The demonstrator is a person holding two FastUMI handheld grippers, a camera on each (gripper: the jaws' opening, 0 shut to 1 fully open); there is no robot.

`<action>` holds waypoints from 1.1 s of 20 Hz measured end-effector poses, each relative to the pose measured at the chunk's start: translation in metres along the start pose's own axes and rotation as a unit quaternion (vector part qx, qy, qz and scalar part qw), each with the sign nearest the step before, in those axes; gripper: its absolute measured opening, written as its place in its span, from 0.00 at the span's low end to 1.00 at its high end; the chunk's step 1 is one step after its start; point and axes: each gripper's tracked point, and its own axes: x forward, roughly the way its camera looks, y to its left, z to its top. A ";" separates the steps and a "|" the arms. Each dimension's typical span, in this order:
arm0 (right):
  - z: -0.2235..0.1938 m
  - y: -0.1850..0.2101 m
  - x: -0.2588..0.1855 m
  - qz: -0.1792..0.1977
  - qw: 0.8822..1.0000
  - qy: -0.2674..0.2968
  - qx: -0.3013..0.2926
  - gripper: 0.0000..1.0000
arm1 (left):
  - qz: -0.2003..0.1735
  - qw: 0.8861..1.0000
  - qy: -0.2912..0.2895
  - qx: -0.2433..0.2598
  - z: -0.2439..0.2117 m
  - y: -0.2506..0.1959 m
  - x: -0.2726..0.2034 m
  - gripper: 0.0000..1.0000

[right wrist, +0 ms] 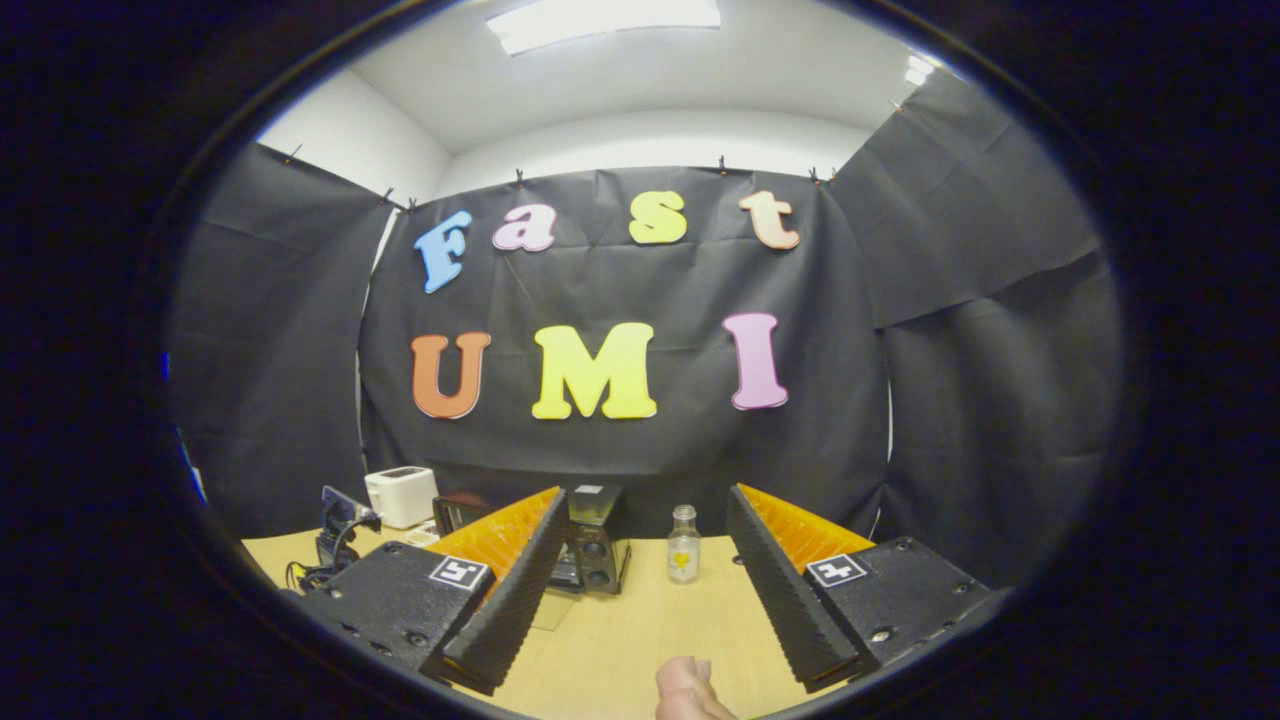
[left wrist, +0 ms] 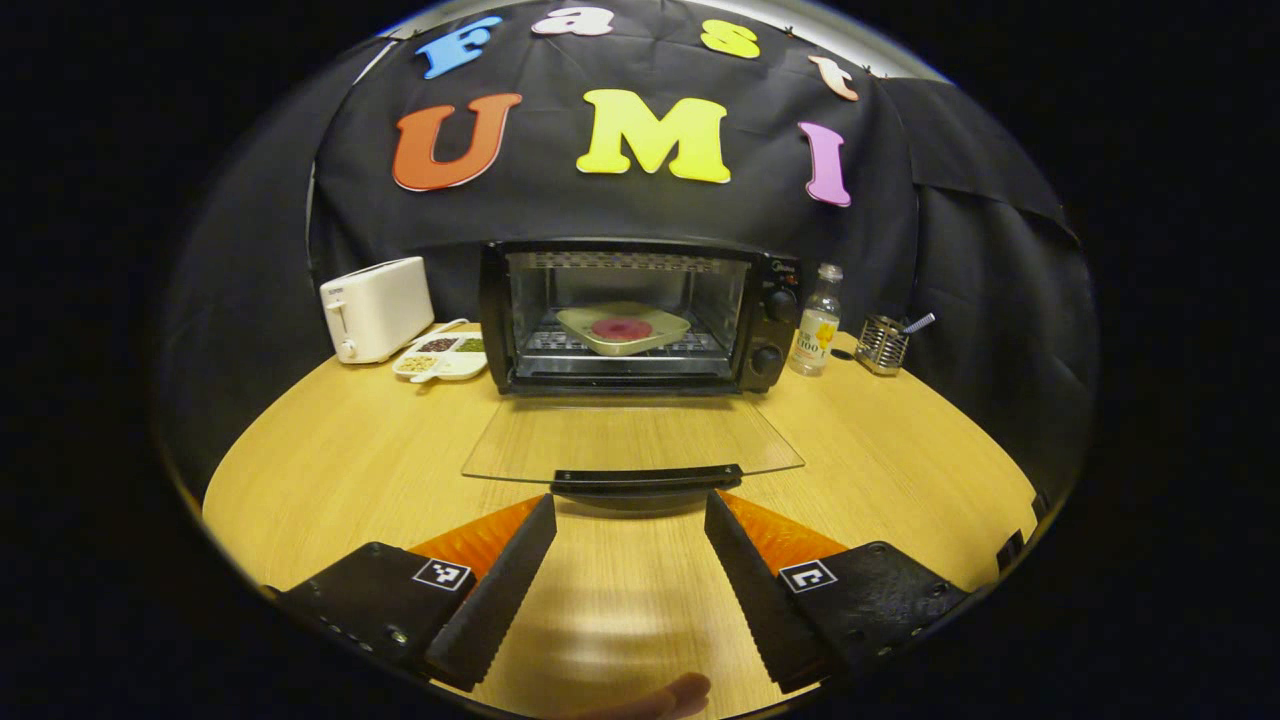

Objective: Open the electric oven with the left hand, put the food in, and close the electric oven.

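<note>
In the left gripper view the black electric oven (left wrist: 640, 315) stands at the back of the round light-wood table (left wrist: 880, 470), straight ahead of the left gripper (left wrist: 630, 505). Its glass door (left wrist: 630, 440) is swung fully down and lies flat over the tabletop, with the black door handle (left wrist: 647, 478) at the near edge. The left gripper's black ribbed fingers (left wrist: 520, 560) are spread wide apart with nothing between them; their tips sit just short of the handle, one to each side of it, not touching it. Inside the oven, on the wire rack, rests a pale square plate (left wrist: 622, 328) carrying a round dark-red piece of food (left wrist: 621, 328). A white toaster (left wrist: 376, 308) and a white divided snack dish (left wrist: 442, 356) stand to the oven's left; a clear glass bottle with a yellow label (left wrist: 818, 325) and a small wire utensil holder (left wrist: 884, 344) stand to its right.

In the right gripper view the right gripper (right wrist: 645, 500) is raised and pointed toward the booth wall, its fingers also wide apart and empty. The oven (right wrist: 590, 545) shows well beyond it, partly hidden behind the left-hand finger, with the bottle (right wrist: 684, 545) between the fingertips and the toaster (right wrist: 401, 495) farther left. A fingertip of the holding hand (right wrist: 690, 690) shows at the bottom edge
</note>
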 end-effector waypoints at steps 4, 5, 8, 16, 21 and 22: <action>-0.014 -0.036 -0.013 -0.009 1.000 -0.019 -0.001 0.96 | 0.009 0.999 0.028 0.040 -0.016 -0.014 0.031 0.96; -0.018 -0.047 -0.014 -0.018 1.000 -0.014 -0.003 0.96 | 0.012 0.999 0.031 0.043 -0.019 -0.016 0.035 0.97; -0.021 -0.062 -0.017 -0.031 0.999 -0.010 0.003 1.00 | 0.025 0.998 0.041 0.033 -0.025 -0.017 0.045 0.97; -0.023 -0.067 -0.026 -0.020 1.000 -0.014 0.010 0.96 | 0.040 0.998 0.054 0.016 -0.028 -0.014 0.055 0.97; -0.019 -0.070 -0.032 -0.028 0.999 -0.021 0.008 0.96 | 0.058 0.997 0.051 -0.001 -0.027 -0.008 0.062 0.96; -0.021 -0.068 -0.033 -0.027 0.999 -0.018 0.008 0.96 | 0.057 0.997 0.055 -0.003 -0.028 -0.008 0.061 0.96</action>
